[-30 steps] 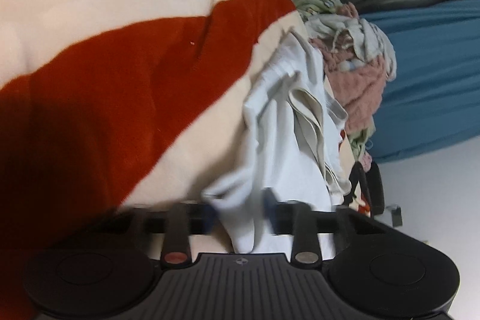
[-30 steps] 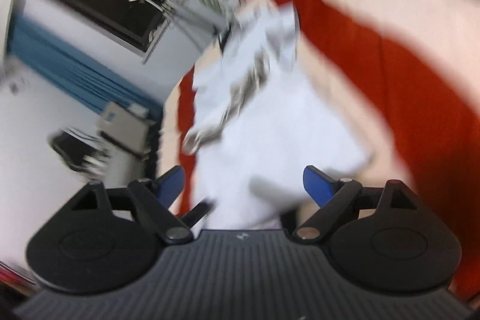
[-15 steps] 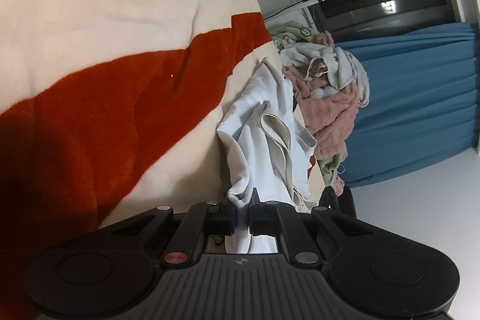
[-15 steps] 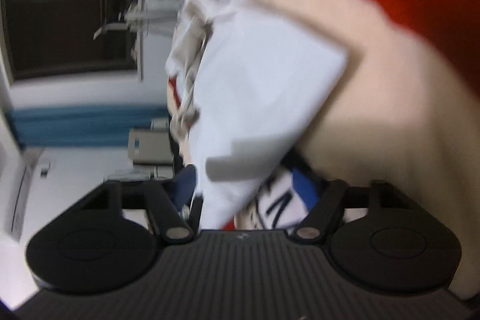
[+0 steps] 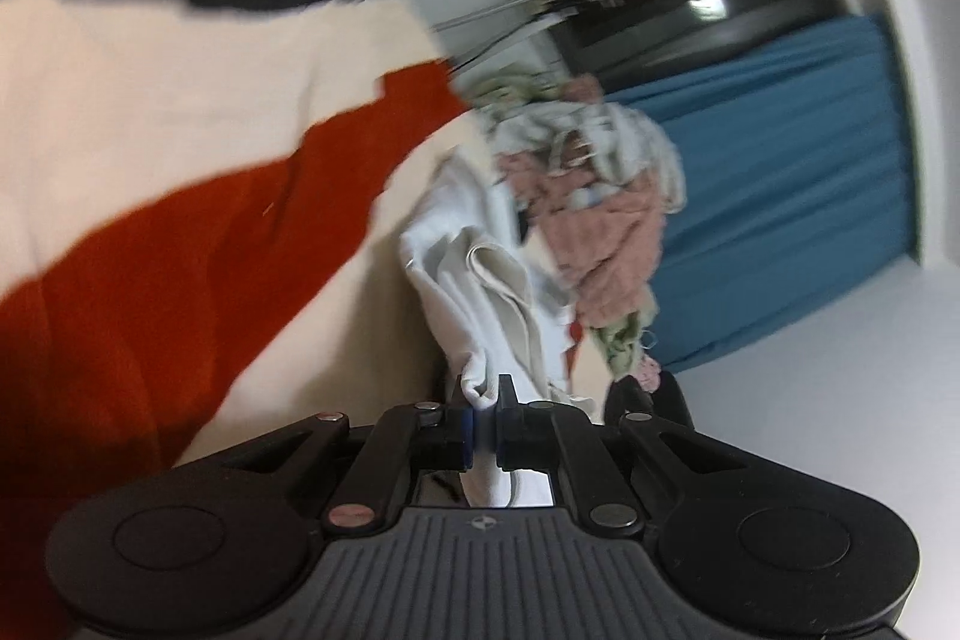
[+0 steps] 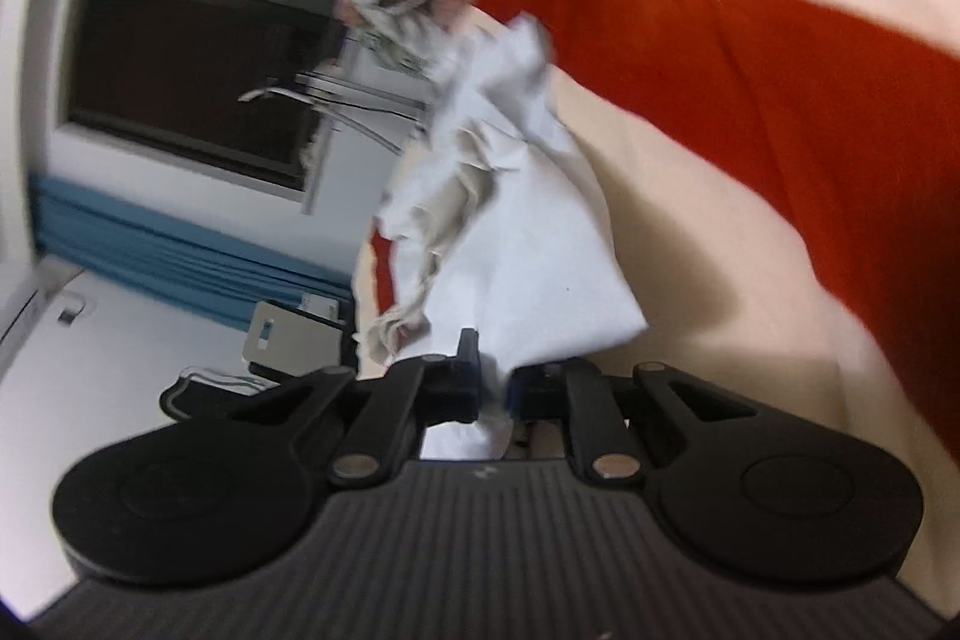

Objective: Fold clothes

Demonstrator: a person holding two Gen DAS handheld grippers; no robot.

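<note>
Fleecy cream, red and black striped blanket [image 5: 180, 196] is covering the surface. Crumpled white cloth garment [image 6: 516, 244] is lying bunched on it, no neat fold showing; left tool [image 5: 482, 433] and right tool [image 6: 493, 391] are both clenching its edges. Mixed unfolded clothes pile [image 5: 594, 184] is waiting beyond.

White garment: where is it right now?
In both wrist views the white garment is pinched by the left gripper and right gripper, over the striped blanket, near the clothes pile.

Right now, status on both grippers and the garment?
Left gripper shut on white garment. Right gripper shut on it too. Unfolded clothes pile beyond, not obstructing.
</note>
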